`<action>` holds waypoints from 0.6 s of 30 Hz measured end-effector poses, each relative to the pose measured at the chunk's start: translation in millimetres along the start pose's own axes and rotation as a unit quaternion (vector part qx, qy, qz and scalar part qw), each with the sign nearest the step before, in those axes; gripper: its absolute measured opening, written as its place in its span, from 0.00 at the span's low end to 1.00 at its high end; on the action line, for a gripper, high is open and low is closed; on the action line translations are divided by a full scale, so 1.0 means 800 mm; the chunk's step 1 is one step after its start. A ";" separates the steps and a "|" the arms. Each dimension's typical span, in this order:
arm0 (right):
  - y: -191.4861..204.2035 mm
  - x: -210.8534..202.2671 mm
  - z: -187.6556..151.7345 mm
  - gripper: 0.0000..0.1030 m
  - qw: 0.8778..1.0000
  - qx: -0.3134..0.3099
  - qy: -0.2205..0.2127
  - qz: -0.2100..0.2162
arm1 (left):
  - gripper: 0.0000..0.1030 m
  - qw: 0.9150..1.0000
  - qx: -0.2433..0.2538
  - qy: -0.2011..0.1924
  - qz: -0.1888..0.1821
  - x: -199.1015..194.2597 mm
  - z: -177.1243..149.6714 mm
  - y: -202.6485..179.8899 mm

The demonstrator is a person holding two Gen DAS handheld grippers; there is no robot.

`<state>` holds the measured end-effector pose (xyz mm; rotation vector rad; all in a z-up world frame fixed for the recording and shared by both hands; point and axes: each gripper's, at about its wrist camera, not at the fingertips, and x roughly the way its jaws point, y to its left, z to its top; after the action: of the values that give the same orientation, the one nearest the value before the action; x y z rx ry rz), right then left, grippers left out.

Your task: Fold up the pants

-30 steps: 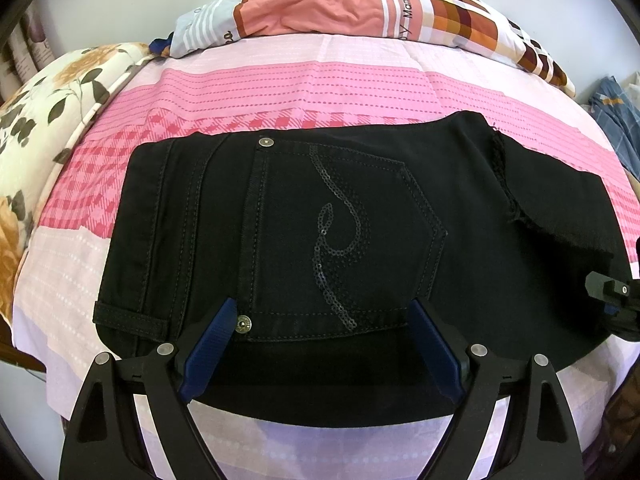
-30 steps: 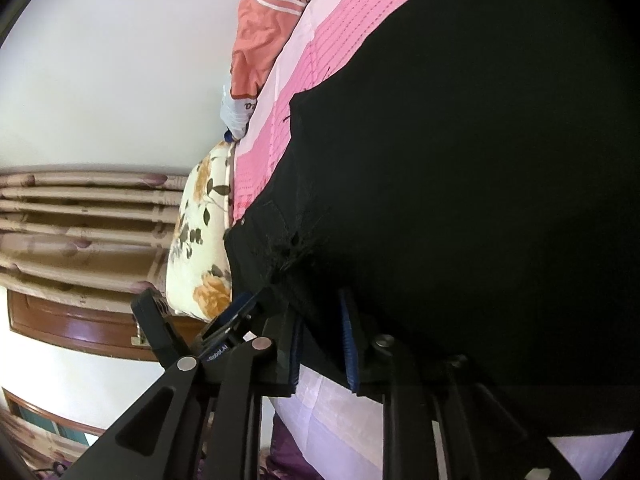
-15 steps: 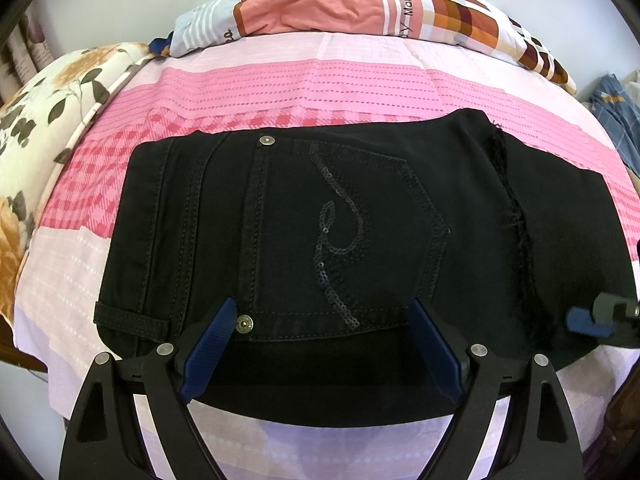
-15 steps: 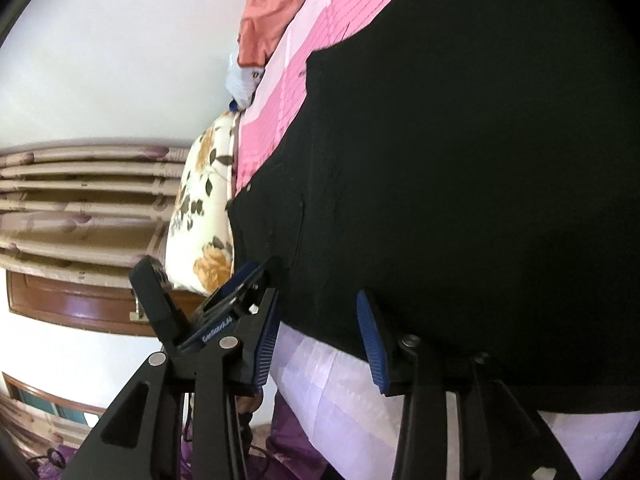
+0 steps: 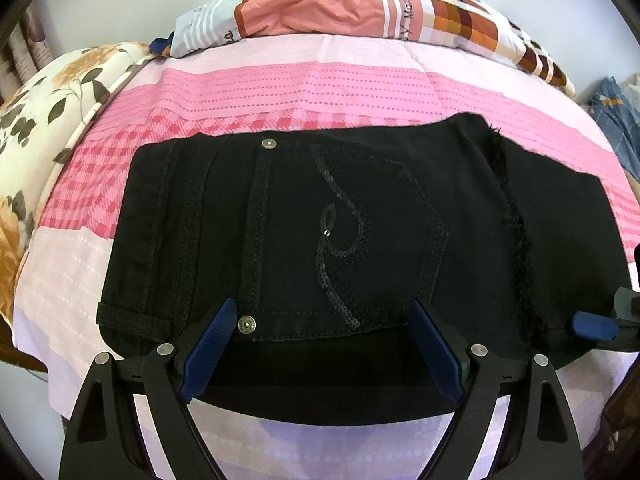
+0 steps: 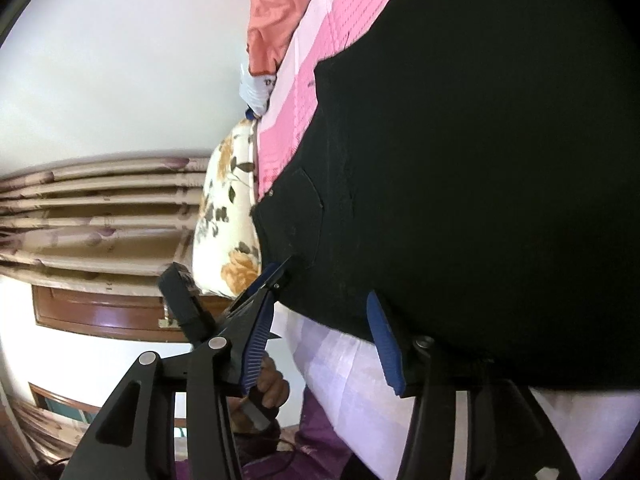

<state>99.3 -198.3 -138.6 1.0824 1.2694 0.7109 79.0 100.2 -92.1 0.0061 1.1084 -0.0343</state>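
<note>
- Hovering over the near hem of the black pants (image 5: 360,240), the left gripper (image 5: 320,344) stands released, jaws wide.
- Right gripper (image 6: 320,336), also released, sits at the pants' edge.
- Pants lie folded flat on the pink bed (image 5: 280,88).
- Pillows (image 5: 360,12) line the far side.

The pants (image 6: 480,160) run off the right-wrist view's right edge. The right gripper (image 5: 600,326) is cut off beside the pants in the left-wrist view.
</note>
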 end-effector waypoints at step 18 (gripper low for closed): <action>-0.036 0.008 -0.019 0.45 0.979 0.198 -0.035 -0.014 | 0.85 0.999 0.025 0.012 -0.021 0.002 -0.003 -0.020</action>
<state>81.5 -199.7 -167.1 1.3954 1.3976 0.4008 77.6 84.1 -94.5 0.0289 1.1310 -0.1003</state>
